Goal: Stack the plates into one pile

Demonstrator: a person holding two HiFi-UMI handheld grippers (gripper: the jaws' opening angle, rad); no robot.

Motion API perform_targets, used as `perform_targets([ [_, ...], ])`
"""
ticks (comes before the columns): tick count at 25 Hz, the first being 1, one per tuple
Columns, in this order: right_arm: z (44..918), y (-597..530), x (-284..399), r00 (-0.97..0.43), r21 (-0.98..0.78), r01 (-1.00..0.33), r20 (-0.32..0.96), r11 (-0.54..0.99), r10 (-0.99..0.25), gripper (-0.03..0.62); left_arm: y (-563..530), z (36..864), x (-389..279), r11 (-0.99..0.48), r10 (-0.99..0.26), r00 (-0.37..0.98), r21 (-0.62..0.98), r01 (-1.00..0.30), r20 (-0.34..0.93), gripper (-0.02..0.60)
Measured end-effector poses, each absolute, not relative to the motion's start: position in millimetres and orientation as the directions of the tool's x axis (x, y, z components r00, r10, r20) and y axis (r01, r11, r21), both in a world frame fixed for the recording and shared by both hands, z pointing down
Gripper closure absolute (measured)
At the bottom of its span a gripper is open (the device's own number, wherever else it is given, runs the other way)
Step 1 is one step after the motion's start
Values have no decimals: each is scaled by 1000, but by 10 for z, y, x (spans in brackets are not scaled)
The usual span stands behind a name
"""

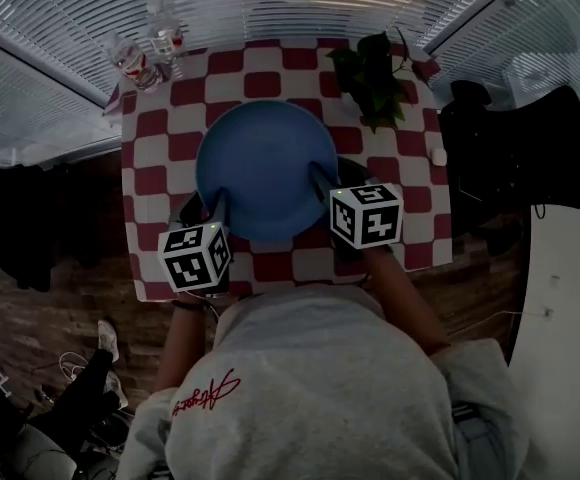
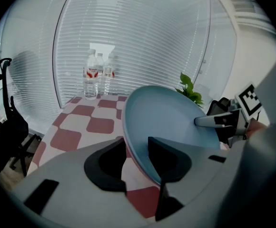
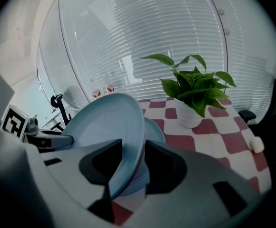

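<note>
Pinching the blue plate (image 1: 265,163), left hand-held gripper (image 1: 213,208) and right hand-held gripper (image 1: 325,183) leave 1 lower plate (image 3: 155,128) half-hidden.

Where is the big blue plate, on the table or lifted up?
Lifted: the left gripper and right gripper pinch the blue plate above a second plate.

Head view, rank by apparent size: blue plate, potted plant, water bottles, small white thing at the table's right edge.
1. blue plate, nearer the camera, clearly largest
2. potted plant
3. water bottles together, only slightly smaller
4. small white thing

Lower plate (image 3: 156,129) mostly behind held plate (image 3: 104,122)
</note>
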State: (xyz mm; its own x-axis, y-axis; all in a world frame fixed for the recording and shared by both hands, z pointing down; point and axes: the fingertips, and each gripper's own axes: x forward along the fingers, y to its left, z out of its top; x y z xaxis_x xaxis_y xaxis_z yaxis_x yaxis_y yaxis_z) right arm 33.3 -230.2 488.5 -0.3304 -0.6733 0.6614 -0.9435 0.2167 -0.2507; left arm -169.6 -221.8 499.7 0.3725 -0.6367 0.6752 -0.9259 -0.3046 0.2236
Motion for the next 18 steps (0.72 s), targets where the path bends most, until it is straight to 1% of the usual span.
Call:
perform_targets([
  [18, 5216, -2509, 589, -340, -257, -941, 713, 221, -614, 444, -2364, 5299, -1432, -280, -592, 350, 222, -934, 726, 426],
])
